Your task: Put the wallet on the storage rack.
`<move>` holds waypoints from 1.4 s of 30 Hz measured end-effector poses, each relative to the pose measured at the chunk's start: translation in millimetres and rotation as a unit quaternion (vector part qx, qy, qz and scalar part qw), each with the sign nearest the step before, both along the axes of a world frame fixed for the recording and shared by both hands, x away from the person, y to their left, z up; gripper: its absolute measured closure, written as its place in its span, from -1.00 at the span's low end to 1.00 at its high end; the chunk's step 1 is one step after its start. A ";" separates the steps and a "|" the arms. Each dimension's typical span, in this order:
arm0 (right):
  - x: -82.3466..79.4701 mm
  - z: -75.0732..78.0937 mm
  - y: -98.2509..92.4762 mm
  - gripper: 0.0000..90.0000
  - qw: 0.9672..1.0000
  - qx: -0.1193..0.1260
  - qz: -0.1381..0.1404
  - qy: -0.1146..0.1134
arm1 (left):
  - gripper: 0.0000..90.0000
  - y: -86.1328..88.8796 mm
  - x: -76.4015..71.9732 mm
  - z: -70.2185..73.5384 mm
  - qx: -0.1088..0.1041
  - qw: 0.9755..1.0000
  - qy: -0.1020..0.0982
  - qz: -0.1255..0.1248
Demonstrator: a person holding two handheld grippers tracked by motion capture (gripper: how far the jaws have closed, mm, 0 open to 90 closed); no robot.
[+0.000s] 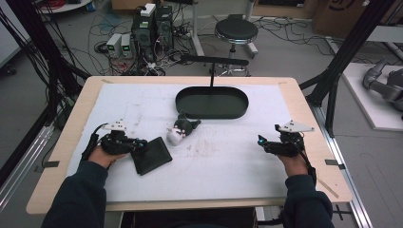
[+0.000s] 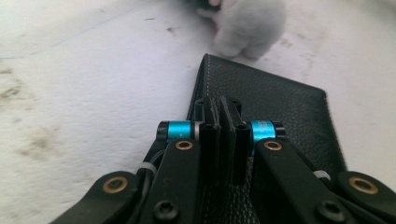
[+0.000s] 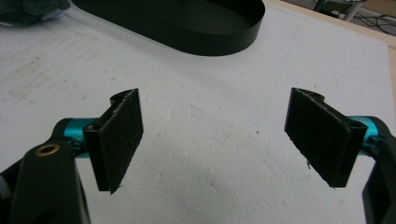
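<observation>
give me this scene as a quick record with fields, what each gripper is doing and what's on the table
left gripper: shut, jaws pressed together over the near edge of the black wallet; whether the edge is pinched cannot be told
right gripper: open, nothing between its jaws, above bare white mat
wallet: flat on the mat, closed, at the person's left
plush toy: lying on the mat between the wallet and the tray
black oval tray: at the far middle of the mat, nothing seen inside
table: wooden, covered by the mat
</observation>
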State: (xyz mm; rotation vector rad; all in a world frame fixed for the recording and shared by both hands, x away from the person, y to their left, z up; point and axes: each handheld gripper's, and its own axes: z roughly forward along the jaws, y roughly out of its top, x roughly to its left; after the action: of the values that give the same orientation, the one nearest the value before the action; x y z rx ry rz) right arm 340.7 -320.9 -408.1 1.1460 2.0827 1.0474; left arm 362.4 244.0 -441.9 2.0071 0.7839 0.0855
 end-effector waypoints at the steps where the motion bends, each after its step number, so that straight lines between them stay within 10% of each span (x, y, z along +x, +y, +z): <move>1: -0.1 0.2 -0.8 -0.56 1.000 0.000 0.000 0.000 | 0.92 2.2 -1.4 2.4 -0.018 1.000 -0.001 0.001; 3: 0.0 0.4 -1.3 -0.56 1.000 0.001 -0.001 -0.001 | 0.92 10.2 -6.8 11.5 -0.060 0.998 -0.018 0.008; 7: 0.4 0.1 -1.5 -0.56 1.000 0.001 -0.001 -0.001 | 0.93 21.2 -17.8 30.7 -0.077 0.994 -0.070 0.036; 16: 0.5 0.4 -1.4 -0.56 1.000 0.001 -0.002 -0.001 | 0.93 23.4 -34.4 60.8 -0.035 0.983 -0.161 0.086; 22: -0.2 1.1 -2.2 -0.56 1.000 0.003 -0.003 -0.002 | 0.93 -3.4 -47.1 50.9 -0.006 0.987 -0.151 0.049; 28: -0.7 1.5 -2.8 -0.56 1.000 0.005 -0.004 -0.002 | 0.92 -6.9 -51.9 48.7 -0.035 0.991 -0.126 0.006; 38: -0.2 1.4 -1.8 -0.56 1.000 0.002 -0.002 -0.002 | 0.82 -5.6 -49.7 48.7 -0.049 0.991 -0.121 0.009; 42: -0.3 1.1 -1.6 -0.56 1.000 0.002 -0.001 0.000 | 0.32 -5.2 -48.4 54.6 -0.083 0.986 -0.145 0.020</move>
State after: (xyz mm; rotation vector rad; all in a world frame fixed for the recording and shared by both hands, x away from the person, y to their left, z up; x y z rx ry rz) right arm 340.4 -322.5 -407.0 1.1509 2.0799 1.0501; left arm 314.0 238.8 -387.3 1.7718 0.6232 0.3175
